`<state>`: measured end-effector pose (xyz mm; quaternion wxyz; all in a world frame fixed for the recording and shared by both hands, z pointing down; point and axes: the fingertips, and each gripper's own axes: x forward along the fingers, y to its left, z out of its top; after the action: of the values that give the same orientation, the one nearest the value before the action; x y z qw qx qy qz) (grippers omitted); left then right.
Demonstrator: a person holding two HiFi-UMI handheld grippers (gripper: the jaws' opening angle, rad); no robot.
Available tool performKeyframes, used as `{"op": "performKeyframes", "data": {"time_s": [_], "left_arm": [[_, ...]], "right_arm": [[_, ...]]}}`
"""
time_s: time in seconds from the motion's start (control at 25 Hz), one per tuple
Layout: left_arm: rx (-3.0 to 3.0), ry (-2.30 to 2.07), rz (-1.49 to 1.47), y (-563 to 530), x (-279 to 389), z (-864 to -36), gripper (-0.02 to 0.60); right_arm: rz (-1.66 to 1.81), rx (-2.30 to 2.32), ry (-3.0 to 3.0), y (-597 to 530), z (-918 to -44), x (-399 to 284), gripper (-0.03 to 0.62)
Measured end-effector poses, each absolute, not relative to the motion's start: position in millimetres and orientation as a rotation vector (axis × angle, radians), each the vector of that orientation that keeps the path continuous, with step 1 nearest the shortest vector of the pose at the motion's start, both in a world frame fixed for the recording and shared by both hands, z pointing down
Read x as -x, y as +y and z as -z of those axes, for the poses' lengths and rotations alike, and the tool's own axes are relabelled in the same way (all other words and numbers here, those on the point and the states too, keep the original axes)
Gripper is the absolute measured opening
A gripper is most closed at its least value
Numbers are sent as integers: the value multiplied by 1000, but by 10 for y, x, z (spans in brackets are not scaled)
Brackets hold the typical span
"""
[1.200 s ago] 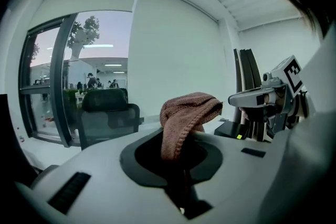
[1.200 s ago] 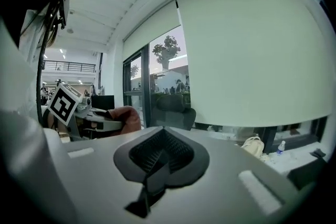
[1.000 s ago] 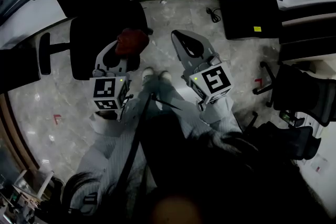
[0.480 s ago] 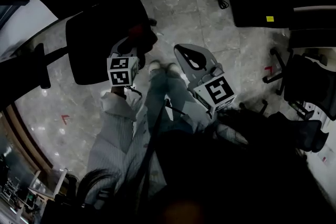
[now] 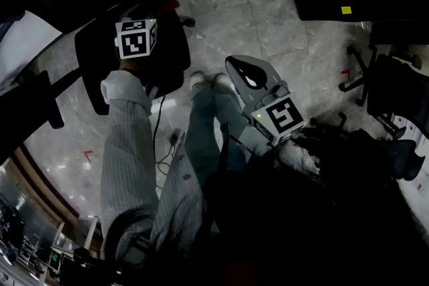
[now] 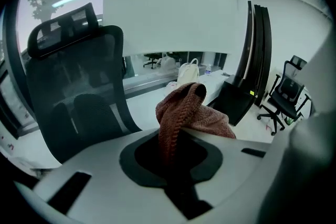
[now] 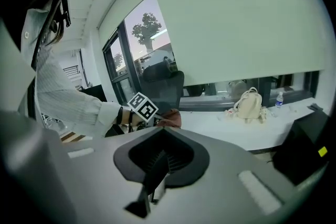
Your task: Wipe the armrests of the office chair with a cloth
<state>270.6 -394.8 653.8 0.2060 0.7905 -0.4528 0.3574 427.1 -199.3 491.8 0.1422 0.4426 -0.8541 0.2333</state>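
Left gripper view: cloth (image 6: 184,113) poised beside office chair (image 6: 73,86).
The left hand-held gripper (image 6: 173,157) pinches it for wiping; right hand-held gripper (image 7: 152,176) closed, empty.

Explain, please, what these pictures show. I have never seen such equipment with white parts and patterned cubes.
No robot here: a person holds a two-jaw gripper in each hand; the cubes belong to them. The dark picture comes from a camera on the person's head, looking down at the floor. The other two come from cameras riding on the grippers. The left gripper is shut on a reddish cloth, near a black office chair. The right gripper has its jaws together, empty.
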Motion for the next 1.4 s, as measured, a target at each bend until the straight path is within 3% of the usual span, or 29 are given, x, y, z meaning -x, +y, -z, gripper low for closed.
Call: {"op": "performKeyframes", "data": {"time_s": [0.32,0.76,1.0,1.4], "left_arm": [[-2173,-987,-1080,-3445,-2861,-6431,41],[-2066,-904,-880,-1804,-2962,-6173,41],[-2069,-899,-913,-2078,-2865,-6242,41],[-2032,-1026,-890,-3417,-2836,-6550,41]], "right_arm": [[-692,-1255,-2465,-1891,-4784,-4299,2],[-624,-1183,-2624,-1840,-4426,-4132,2],[-666,-1170,-2598,-1713,-4545,-4085,2],[-746,-1235,-2486,-1655,-4870,-4259,2]]}}
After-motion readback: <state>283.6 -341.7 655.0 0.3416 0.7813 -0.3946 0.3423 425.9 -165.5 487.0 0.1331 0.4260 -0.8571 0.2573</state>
